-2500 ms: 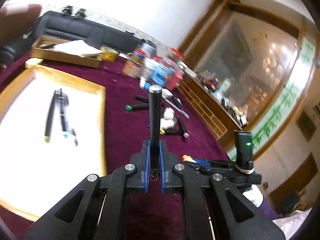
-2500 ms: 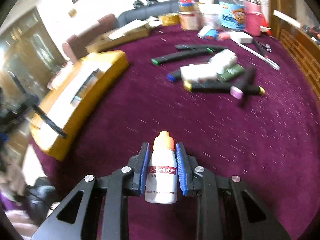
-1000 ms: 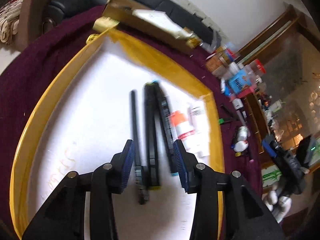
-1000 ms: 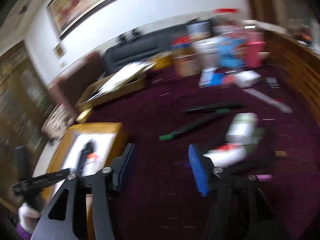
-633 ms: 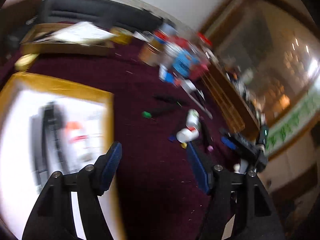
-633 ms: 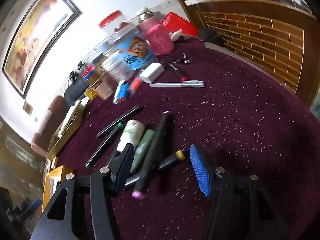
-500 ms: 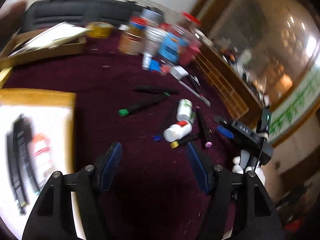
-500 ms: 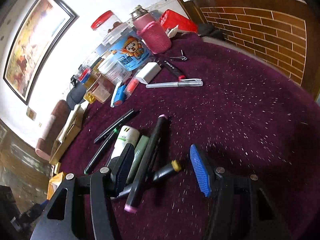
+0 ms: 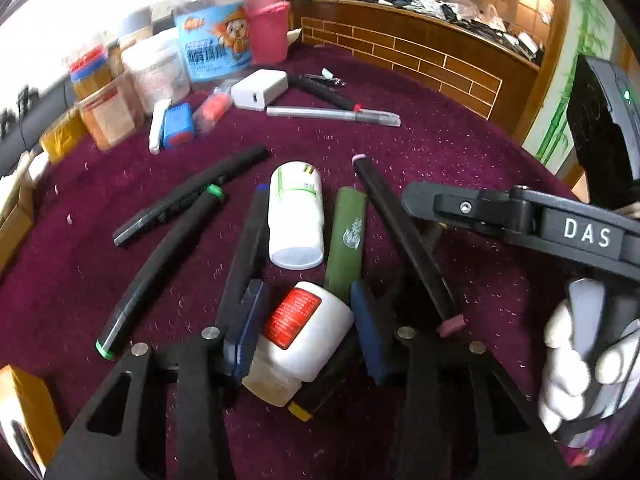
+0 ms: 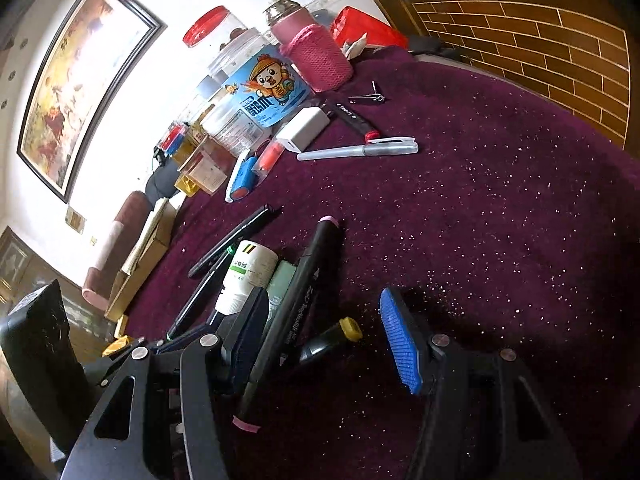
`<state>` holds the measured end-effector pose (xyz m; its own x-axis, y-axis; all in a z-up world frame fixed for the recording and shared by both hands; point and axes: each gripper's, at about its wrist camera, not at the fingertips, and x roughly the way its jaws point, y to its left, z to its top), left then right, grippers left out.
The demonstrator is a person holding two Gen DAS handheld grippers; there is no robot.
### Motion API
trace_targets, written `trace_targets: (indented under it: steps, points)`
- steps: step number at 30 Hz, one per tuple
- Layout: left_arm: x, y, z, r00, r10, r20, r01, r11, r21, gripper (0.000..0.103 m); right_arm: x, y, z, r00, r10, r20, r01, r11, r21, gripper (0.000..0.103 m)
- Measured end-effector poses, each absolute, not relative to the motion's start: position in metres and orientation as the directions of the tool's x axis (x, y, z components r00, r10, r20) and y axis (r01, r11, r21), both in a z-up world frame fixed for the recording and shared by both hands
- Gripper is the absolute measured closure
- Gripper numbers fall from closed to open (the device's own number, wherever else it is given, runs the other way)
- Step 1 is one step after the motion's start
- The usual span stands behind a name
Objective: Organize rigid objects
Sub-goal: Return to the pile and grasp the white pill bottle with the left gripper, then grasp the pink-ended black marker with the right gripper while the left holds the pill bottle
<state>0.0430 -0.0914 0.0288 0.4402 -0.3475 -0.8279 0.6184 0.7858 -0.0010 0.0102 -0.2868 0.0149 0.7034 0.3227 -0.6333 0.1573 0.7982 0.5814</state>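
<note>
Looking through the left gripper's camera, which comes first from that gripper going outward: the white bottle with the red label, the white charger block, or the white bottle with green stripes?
1. White bottle with red label, lying between the left gripper jaws.
2. White bottle with green stripes, mid-table, straight ahead.
3. White charger block, far back, by the jars.

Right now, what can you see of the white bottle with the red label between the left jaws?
The white plastic bottle with the red label lies on its side on the purple cloth, tilted, its off-white cap end toward the camera. It sits between the open blue-padded jaws of the left gripper; contact with the pads is unclear. It lies over a black yellow-tipped marker, and the olive-green tube ends just behind it.
</note>
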Motion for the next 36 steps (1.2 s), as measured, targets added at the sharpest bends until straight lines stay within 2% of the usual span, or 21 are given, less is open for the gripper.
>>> trace_targets:
  steps: [5,11,16,18,22,26,27,30,31,35,36]
  points:
    - [0.02,-0.071,0.038,0.413,-0.338,-0.846,0.597,0.802,-0.029,0.066,0.011,-0.288,0.015,0.701,0.33,-0.632,0.153,0.796,0.585,0.049]
    - [-0.024,-0.026,0.059,0.438,-0.392,-0.809,0.53,0.84,-0.12,0.068,0.01,-0.288,0.015,0.701,0.33,-0.633,0.148,0.801,0.581,0.049]
    - [-0.051,0.007,0.056,0.454,-0.443,-0.773,0.463,0.858,-0.22,0.07,0.011,-0.28,0.016,0.702,0.302,-0.645,0.132,0.835,0.535,0.046]
    - [-0.056,0.018,0.05,0.443,-0.474,-0.761,0.438,0.855,-0.278,0.075,0.011,-0.278,0.017,0.703,0.293,-0.648,0.13,0.843,0.522,0.045]
    - [-0.065,0.036,0.035,0.417,-0.524,-0.742,0.386,0.842,-0.378,0.075,0.011,-0.278,0.016,0.706,0.297,-0.643,0.123,0.843,0.523,0.043]
    - [-0.078,0.043,0.04,0.453,-0.52,-0.724,0.369,0.849,-0.378,0.075,0.011,-0.278,0.016,0.709,0.3,-0.638,0.121,0.839,0.53,0.043]
    - [-0.079,0.045,0.041,0.453,-0.531,-0.716,0.364,0.843,-0.395,0.072,0.011,-0.278,0.016,0.71,0.298,-0.638,0.121,0.841,0.528,0.043]
    - [-0.076,0.044,0.043,0.458,-0.529,-0.714,0.334,0.847,-0.413,0.049,0.011,-0.275,0.016,0.709,0.284,-0.645,0.122,0.852,0.51,0.042]
    - [-0.075,0.039,0.043,0.461,-0.521,-0.718,0.334,0.852,-0.403,0.045,0.011,-0.274,0.017,0.709,0.281,-0.647,0.122,0.854,0.505,0.042]
    - [-0.066,0.008,0.03,0.44,-0.466,-0.768,0.37,0.873,-0.318,0.045,0.01,-0.273,0.017,0.71,0.272,-0.65,0.124,0.86,0.495,0.042]
    - [-0.065,0.0,0.023,0.423,-0.45,-0.787,0.378,0.877,-0.298,0.052,0.01,-0.273,0.017,0.71,0.273,-0.649,0.124,0.859,0.497,0.042]
